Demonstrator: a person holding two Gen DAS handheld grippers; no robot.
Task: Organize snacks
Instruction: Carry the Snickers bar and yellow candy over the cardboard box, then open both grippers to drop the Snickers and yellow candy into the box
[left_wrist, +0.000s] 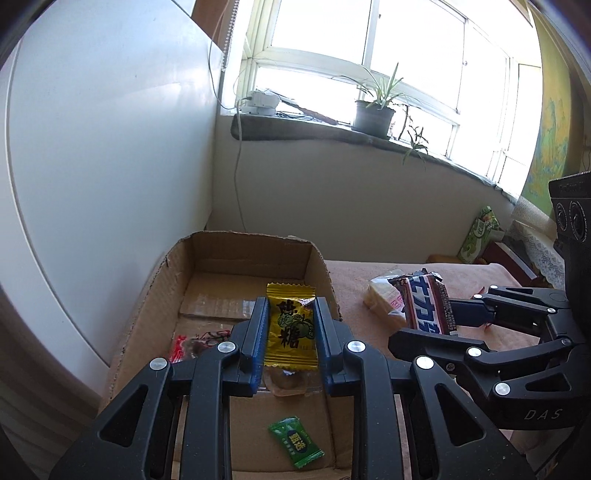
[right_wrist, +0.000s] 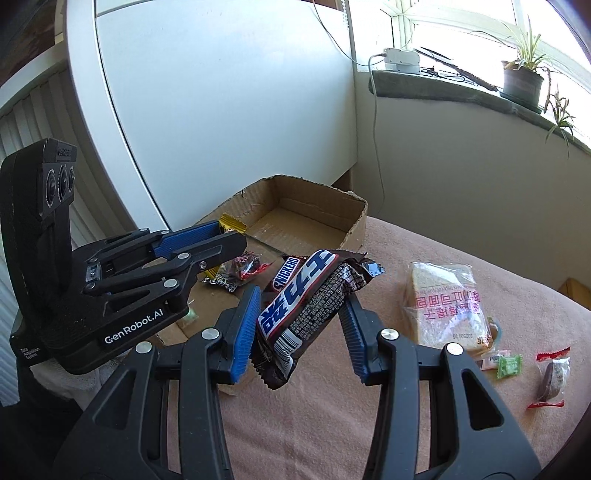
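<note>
Left gripper (left_wrist: 291, 325) clamps a crinkly yellow candy wrapper (left_wrist: 291, 323) with dark print above the brown cardboard box (left_wrist: 258, 254). At its three o'clock, the right gripper (right_wrist: 301, 325) grasps a glossy brown-and-blue Snickers bar (right_wrist: 306, 314) above the pink cloth (right_wrist: 369, 406).

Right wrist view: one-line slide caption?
Right tongs grip two Snickers bars beside the cardboard box.

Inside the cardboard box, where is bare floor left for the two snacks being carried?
The cardboard box is bare along its far half, toward the back wall. Its near end is crowded: red-wrapped candy, green candy, another Snickers bar. The left gripper holds the yellow candy over the middle; the right gripper holds a Snickers bar.
</note>
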